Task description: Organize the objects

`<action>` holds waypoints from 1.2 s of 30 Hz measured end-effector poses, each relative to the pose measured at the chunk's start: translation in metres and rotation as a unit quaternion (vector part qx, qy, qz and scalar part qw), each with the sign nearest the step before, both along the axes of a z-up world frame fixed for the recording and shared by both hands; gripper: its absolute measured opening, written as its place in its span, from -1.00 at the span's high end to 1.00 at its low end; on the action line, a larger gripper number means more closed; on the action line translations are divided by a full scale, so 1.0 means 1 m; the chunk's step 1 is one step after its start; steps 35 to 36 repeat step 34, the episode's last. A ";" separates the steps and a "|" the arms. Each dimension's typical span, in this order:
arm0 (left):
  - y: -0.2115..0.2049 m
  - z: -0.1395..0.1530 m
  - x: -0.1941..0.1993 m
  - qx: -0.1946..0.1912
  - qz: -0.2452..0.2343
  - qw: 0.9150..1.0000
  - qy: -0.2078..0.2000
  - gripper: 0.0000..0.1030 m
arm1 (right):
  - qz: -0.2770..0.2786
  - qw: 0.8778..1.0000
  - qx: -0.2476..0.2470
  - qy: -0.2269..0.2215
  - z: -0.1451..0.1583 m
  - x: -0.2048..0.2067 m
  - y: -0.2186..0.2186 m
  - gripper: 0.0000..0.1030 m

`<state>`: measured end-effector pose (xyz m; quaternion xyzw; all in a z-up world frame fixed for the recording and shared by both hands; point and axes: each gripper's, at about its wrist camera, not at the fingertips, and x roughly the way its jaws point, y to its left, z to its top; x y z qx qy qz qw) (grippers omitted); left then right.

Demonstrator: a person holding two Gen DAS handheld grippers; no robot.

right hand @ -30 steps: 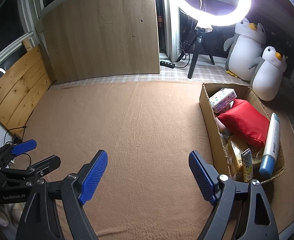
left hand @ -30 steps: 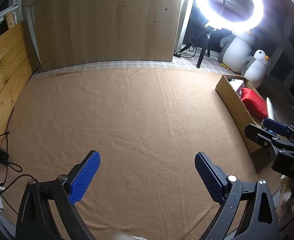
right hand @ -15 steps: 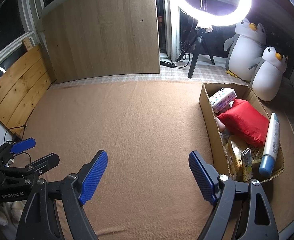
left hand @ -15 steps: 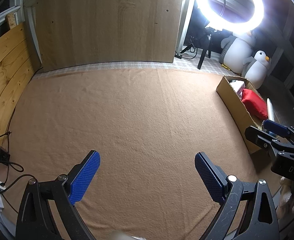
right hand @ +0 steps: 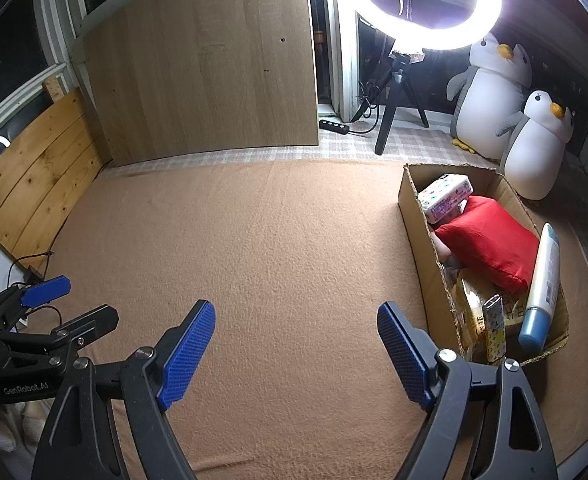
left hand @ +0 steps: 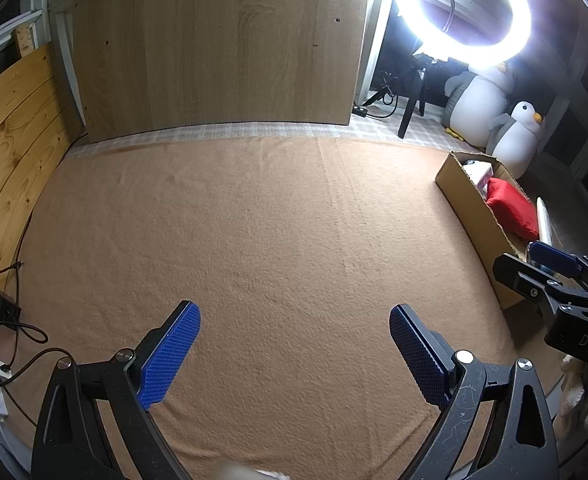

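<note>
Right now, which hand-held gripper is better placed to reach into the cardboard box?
Right. The right hand-held gripper is open beside the cardboard box; the left hand-held gripper, also open, is farther away.

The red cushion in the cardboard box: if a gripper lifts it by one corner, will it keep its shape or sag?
The red cushion looks plump and creased, so it would probably sag and squash between the pads. It likely weighs little for its bulk. A bottle seems to lean against it, so lifting may tip that bottle inside the cardboard box.
</note>
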<state>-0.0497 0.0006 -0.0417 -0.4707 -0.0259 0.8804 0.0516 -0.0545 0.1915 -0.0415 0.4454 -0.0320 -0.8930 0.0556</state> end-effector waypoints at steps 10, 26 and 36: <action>0.000 -0.002 -0.002 -0.003 0.004 1.000 -0.002 -0.89 | -0.002 1.000 -0.001 -0.003 -0.001 0.000 0.001 -0.56; -0.001 -0.006 -0.003 -0.009 0.006 1.000 -0.004 -0.89 | -0.005 1.000 -0.005 -0.010 -0.005 -0.002 0.001 -0.56; -0.001 -0.012 -0.003 -0.013 0.007 1.000 -0.008 -0.89 | -0.010 1.000 -0.006 -0.018 -0.012 -0.005 0.003 -0.56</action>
